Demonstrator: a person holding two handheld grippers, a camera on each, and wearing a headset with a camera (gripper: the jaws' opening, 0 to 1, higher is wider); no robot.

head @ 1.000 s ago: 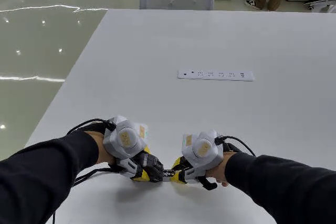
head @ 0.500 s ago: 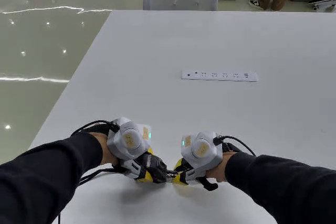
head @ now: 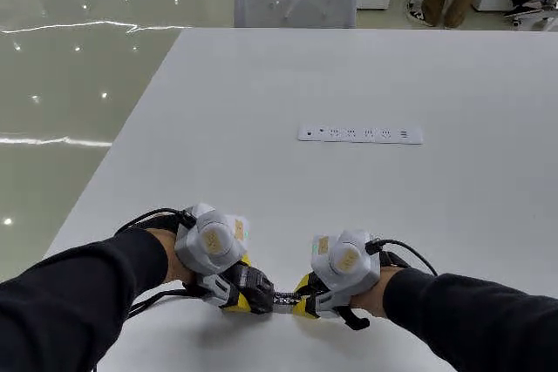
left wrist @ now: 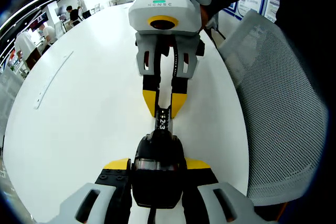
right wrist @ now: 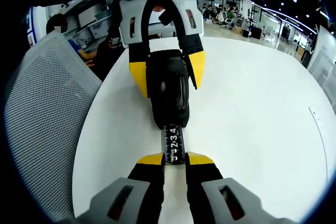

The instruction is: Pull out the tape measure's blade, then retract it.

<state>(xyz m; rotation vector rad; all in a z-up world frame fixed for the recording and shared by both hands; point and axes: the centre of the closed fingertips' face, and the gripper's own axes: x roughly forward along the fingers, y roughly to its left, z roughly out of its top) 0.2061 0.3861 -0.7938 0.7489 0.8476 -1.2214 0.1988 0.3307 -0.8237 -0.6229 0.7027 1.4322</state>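
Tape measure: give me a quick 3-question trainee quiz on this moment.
1. True or false: the left gripper is shut on the case.
2. The right gripper is shut on: A) the blade B) the case C) nothing.
3. Fill in: the blade is pulled out only a ___ way, spanning the gap between the two grippers.
Key: 1 true; 2 A; 3 short.
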